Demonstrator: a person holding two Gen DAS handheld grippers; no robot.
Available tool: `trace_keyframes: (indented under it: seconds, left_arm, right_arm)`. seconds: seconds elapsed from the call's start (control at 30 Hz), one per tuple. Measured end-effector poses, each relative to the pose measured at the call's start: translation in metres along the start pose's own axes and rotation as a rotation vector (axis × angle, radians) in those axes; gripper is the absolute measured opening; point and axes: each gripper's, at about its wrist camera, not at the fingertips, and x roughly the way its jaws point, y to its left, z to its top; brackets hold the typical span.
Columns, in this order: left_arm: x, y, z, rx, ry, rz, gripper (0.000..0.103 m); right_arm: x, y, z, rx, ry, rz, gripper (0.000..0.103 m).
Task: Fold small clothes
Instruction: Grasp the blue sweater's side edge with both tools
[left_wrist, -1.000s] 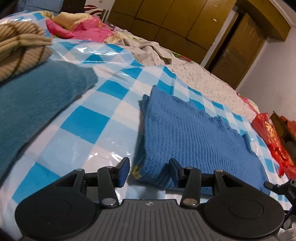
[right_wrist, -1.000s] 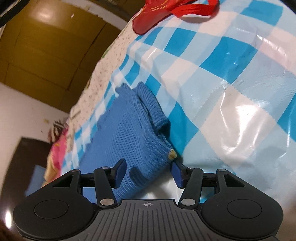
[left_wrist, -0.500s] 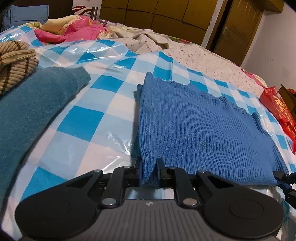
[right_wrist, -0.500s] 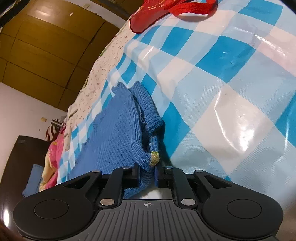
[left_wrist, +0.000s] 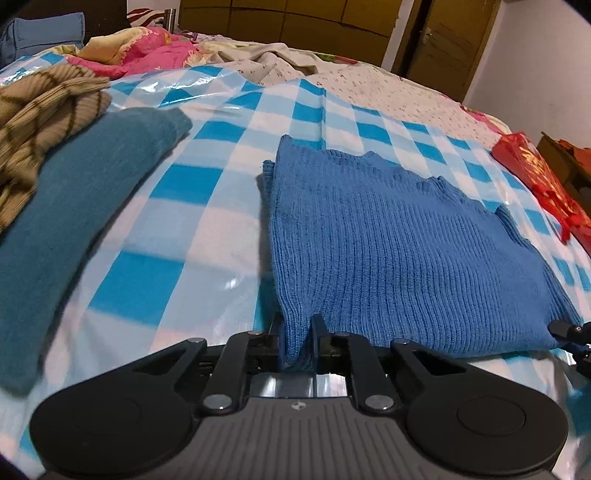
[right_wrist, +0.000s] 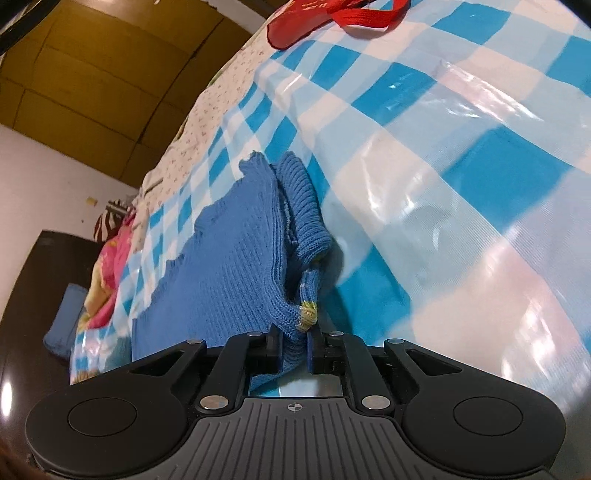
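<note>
Left wrist view: blue knit sweater (left_wrist: 388, 240) lay flat on the checkered sheet (left_wrist: 221, 192) over the bed, near corner pinched in the left claw (left_wrist: 297, 334). Same deal on the right claw (right_wrist: 295, 339), clamped on the yellow-tipped corner. Both stood spread a second earlier, then snapped shut on fabric. Looked ready to lift and fold. Teal garment (left_wrist: 74, 206) sat off left, red bag (left_wrist: 543, 184) far right.
</note>
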Motion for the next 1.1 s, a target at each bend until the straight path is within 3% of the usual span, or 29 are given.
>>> trace_keyframes:
  seconds: [0.37,0.67,1.1]
  left_arm:
    - [-0.023,0.003,-0.024,0.005,0.028,0.009,0.029]
    - [-0.023,-0.001,-0.028,0.034,0.018,0.057,0.032]
    - [-0.024,-0.002,-0.030,0.031,0.018,0.077,0.033]
  right_arm:
    - [-0.028,0.000,-0.028,-0.069,0.003,-0.070,0.010]
    - [-0.029,0.022,-0.050,-0.292,-0.072,-0.184,0.010]
    - [-0.028,0.033,-0.060,-0.416,-0.095,-0.255,0.011]
